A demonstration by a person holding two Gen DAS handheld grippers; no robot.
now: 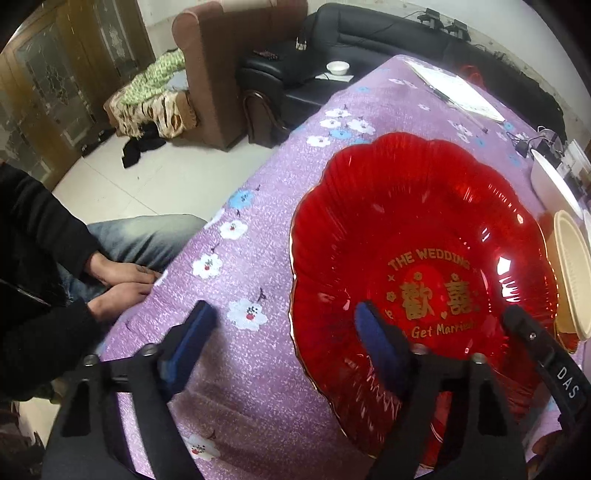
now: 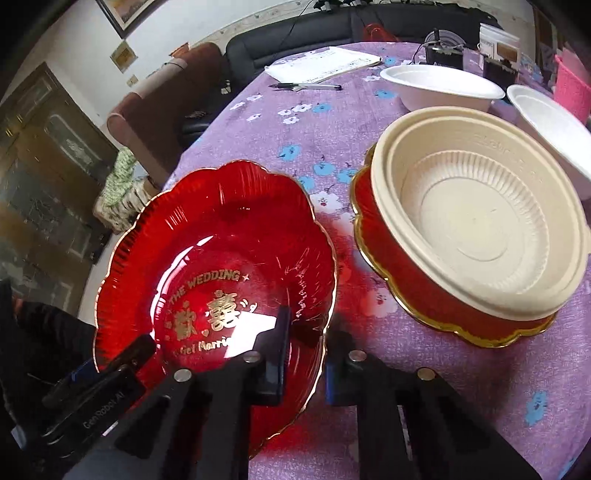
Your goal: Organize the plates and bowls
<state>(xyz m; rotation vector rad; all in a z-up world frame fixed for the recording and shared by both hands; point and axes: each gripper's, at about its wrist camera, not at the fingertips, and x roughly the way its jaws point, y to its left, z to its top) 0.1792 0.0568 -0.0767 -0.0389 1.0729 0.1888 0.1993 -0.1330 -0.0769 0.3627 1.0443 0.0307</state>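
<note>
A purple floral tablecloth point(image 2: 295, 140) covers the table. The right gripper point(image 2: 304, 354) clamps the red plate point(image 2: 218, 236) rim; only its view shows the cream bowl point(image 2: 476, 210) whole, ahead-right. The left gripper point(image 1: 284, 332), jaws apart, straddles the plate's near-left rim.

The worktop point(image 1: 258, 369) wears a purple cloth with white and blue flowers. Beside it stands a brown armchair point(image 1: 218, 74) with a green blanket point(image 1: 155, 77) lying on its seat. A black sofa point(image 1: 369, 33) runs along the far wall behind the worktop. The floor point(image 1: 122, 181) is pale and shiny, with dark clothes point(image 1: 142, 146) dropped on it. Brown wooden doors with glass panes point(image 1: 48, 85) fill one side. A framed picture point(image 2: 127, 13) hangs on the white wall point(image 2: 207, 18).
</note>
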